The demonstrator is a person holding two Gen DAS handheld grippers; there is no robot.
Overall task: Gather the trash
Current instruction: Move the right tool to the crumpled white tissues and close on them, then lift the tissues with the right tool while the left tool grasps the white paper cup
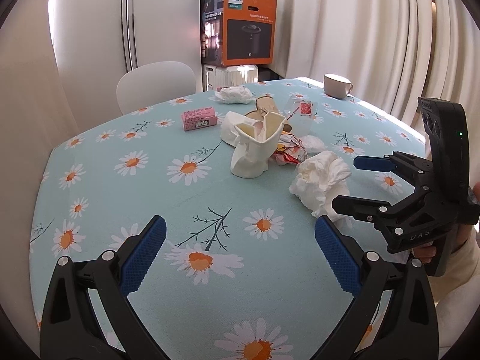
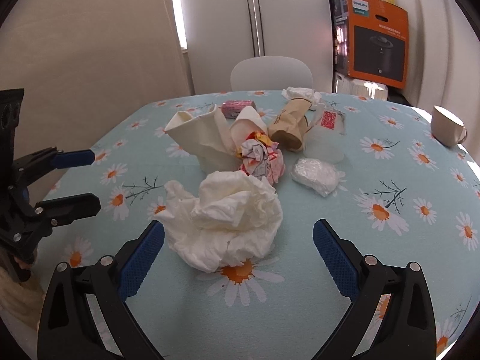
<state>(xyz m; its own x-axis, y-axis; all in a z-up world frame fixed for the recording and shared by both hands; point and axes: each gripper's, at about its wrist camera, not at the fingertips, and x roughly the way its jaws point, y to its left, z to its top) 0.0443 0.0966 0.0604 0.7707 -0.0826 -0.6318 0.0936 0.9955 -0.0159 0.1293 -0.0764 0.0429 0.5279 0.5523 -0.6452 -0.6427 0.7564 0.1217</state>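
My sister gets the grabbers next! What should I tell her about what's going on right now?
Left gripper: jaws open, empty, over bare tablecloth.
Right gripper: jaws open, empty, right behind the big crumpled tissue.
The rest of the trash sits mid-table: crushed paper cup, crumpled wrapper, brown paper bag, plastic wad, pink packet, far tissue.
Done: nothing picked up yet.
Left: everything; the big tissue looks easiest first. The mug probably stays.

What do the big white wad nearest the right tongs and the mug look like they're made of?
The wad looks like soft, matte tissue paper: thin crumpled folds with ragged edges. The mug looks like glazed ceramic, cream and smooth with a soft sheen, though the material isn't certain.
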